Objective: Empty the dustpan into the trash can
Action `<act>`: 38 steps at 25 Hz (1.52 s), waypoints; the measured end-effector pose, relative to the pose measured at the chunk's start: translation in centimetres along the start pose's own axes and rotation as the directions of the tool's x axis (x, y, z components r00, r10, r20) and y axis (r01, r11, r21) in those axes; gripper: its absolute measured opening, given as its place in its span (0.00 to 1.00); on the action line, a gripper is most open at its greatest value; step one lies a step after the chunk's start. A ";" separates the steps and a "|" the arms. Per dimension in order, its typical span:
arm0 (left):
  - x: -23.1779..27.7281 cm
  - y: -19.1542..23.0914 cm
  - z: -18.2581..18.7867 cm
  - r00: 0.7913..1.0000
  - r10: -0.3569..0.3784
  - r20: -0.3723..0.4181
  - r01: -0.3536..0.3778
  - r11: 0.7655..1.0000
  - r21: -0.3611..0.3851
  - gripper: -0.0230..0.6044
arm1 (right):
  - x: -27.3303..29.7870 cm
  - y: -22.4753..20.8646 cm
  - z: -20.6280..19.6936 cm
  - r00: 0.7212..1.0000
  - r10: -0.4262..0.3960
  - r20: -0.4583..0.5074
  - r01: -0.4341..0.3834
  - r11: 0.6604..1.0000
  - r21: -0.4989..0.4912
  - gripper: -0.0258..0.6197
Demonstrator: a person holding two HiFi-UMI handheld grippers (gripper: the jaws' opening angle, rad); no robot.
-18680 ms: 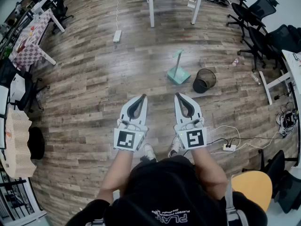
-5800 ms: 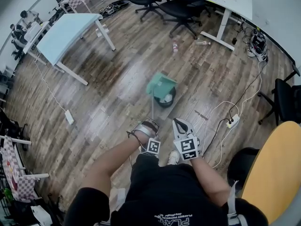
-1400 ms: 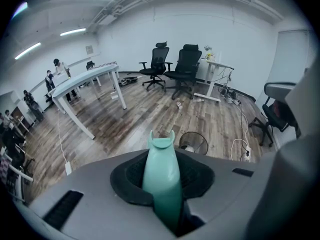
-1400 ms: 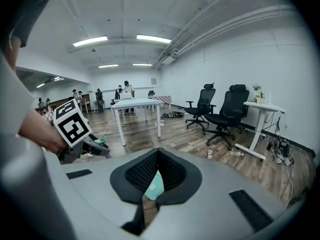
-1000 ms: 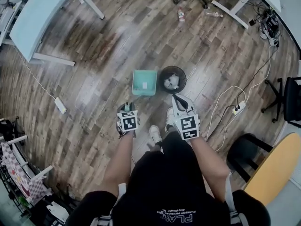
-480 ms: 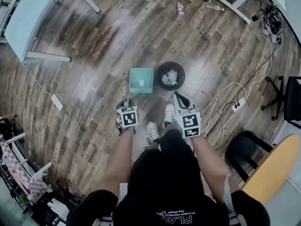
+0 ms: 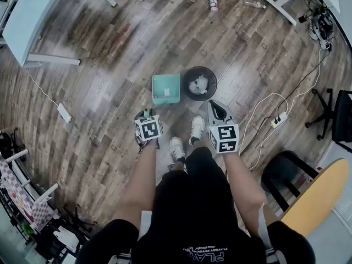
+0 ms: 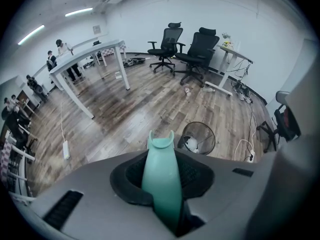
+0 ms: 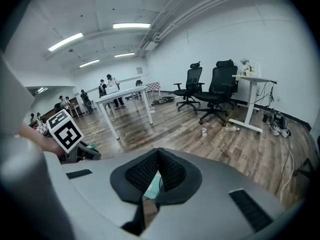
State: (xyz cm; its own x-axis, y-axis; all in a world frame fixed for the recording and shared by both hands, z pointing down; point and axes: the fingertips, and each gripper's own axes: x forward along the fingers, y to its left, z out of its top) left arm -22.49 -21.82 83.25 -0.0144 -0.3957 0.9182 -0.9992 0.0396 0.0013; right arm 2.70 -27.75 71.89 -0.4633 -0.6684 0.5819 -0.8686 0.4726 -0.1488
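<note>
The teal dustpan stands on the wood floor just left of the black mesh trash can, which holds white crumpled trash. My left gripper points steeply down behind the pan, shut on the dustpan's long teal handle. In the left gripper view the handle's forked end rises between the jaws and the trash can lies just beyond, to the right. My right gripper hangs near the can's front right side, jaws together and holding nothing. In the right gripper view a bit of the teal pan shows through the right gripper.
My shoes are just behind the dustpan. A white desk stands at the upper left, and a power strip with its cord lies on the left. Another power strip with cables lies on the right, bottles beyond, office chairs farther off.
Both grippers have sunk lower. The dustpan has come down with the left gripper and sits beside the trash can.
</note>
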 end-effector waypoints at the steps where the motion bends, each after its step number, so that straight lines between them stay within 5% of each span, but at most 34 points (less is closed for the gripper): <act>1: 0.1 -0.2 0.2 1.000 0.002 -0.003 -0.002 1.000 -0.002 0.19 | 0.1 -0.2 -0.3 1.000 0.001 -0.006 -0.001 1.000 0.000 0.06; 10: 0.1 -1.9 -0.6 0.999 -0.030 -0.027 0.030 1.000 -0.007 0.25 | -0.1 0.2 -0.5 1.000 0.002 -0.004 -0.002 1.000 0.010 0.06; 15: -1.0 -2.9 -0.1 0.995 -0.097 0.031 0.097 0.995 0.013 0.41 | -0.9 0.6 0.0 1.000 0.008 0.005 -0.007 1.000 -0.008 0.06; 21: -5.5 -2.5 1.7 0.984 -0.127 0.129 0.129 0.992 -0.005 0.43 | -2.5 1.5 0.7 0.999 -0.013 0.042 0.014 0.999 -0.033 0.06; 27: -12.5 -3.2 4.2 0.945 -0.190 0.268 0.178 0.982 0.068 0.42 | -4.9 4.1 3.3 0.994 -0.010 0.112 0.018 0.997 -0.072 0.06; 38: -22.4 -3.6 3.9 0.850 -0.296 0.436 0.275 0.955 0.113 0.09 | -12.2 11.6 8.2 0.972 0.046 0.230 0.002 0.979 -0.205 0.06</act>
State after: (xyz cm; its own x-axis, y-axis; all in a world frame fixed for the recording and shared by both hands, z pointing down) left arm -18.67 -16.63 61.11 0.2674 -0.7483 0.6071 -0.9623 -0.1747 0.2086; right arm -3.20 -18.86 56.49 -0.5306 -0.7601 0.3752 -0.8152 0.5789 0.0198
